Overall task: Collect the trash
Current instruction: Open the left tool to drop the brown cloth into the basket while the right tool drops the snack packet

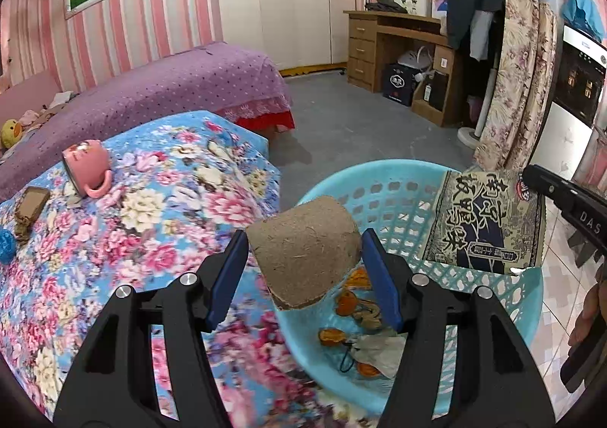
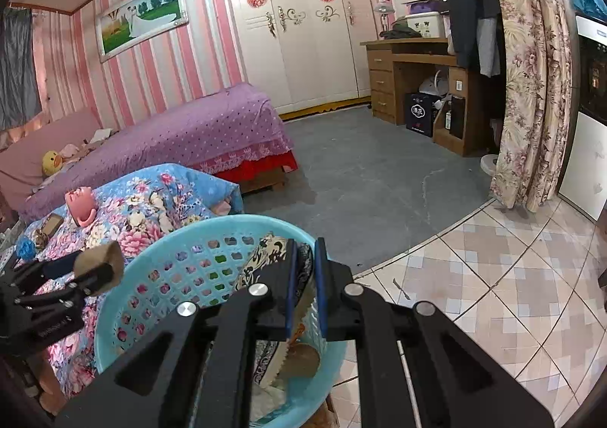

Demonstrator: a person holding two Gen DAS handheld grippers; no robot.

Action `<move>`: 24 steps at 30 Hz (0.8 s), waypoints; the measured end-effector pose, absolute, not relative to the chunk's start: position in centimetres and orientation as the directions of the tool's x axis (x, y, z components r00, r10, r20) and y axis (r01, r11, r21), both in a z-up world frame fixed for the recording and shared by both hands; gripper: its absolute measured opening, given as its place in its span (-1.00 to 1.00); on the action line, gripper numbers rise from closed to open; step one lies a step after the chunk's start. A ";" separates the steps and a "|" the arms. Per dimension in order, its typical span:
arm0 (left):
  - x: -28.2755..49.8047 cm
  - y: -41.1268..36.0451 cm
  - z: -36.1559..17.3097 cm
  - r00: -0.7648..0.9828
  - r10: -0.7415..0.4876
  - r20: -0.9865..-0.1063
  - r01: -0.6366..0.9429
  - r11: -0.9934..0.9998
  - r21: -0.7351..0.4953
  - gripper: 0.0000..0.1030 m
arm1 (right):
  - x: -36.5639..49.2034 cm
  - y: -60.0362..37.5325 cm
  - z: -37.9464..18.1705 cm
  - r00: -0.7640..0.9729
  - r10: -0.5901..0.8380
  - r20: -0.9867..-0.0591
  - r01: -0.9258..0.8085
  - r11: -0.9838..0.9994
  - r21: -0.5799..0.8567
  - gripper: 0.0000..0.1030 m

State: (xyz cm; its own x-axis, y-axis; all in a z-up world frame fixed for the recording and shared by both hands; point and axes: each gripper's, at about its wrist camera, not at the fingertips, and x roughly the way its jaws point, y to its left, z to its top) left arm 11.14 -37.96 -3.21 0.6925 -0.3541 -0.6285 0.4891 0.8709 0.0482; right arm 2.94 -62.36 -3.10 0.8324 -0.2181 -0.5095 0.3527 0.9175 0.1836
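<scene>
My left gripper (image 1: 303,238) is shut on a brown cardboard tube (image 1: 303,261), held just above the near-left rim of a turquoise plastic basket (image 1: 379,172). The right wrist view shows that same tube (image 2: 108,257) in the left gripper (image 2: 95,272), left of the basket (image 2: 159,238). My right gripper (image 2: 306,242) is shut on a beige-and-black snack packet (image 2: 265,253), which hangs over the basket's inside. In the left wrist view the packet (image 1: 485,223) stands at the basket's right side under the right gripper (image 1: 531,177). Orange peels (image 1: 347,304) and crumpled paper (image 1: 379,350) lie in the basket.
The basket sits at the edge of a floral-clothed table (image 1: 151,208), which bears a tipped pink mug (image 1: 88,166), a brown phone-like object (image 1: 32,200) and a blue ball (image 1: 5,246). Another cardboard tube (image 2: 299,359) lies inside the basket. Tiled floor (image 2: 493,276) lies to the right, and a purple bed (image 2: 197,132) stands behind.
</scene>
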 end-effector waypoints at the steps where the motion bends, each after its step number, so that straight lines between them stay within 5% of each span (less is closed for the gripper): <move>1: 11.1 -38.2 -3.3 0.689 -0.356 -0.631 0.493 0.869 0.048 0.17 | 2.9 -62.4 -3.1 0.832 -0.219 -0.510 0.353 0.918 0.181 -0.82; 6: 11.4 -38.7 -3.8 0.665 -0.365 -0.652 0.512 0.858 0.042 0.23 | 3.1 -62.3 -3.5 0.826 -0.217 -0.520 0.353 0.919 0.178 -0.82; 16: 12.7 -35.8 -2.5 0.693 -0.358 -0.626 0.473 0.881 0.020 0.79 | 3.3 -62.1 -3.6 0.821 -0.229 -0.523 0.363 0.916 0.169 -0.81; 24: 13.2 -32.5 -1.9 0.720 -0.314 -0.619 0.412 0.911 0.017 0.83 | 3.8 -61.1 -3.5 0.821 -0.231 -0.522 0.355 0.922 0.151 -0.81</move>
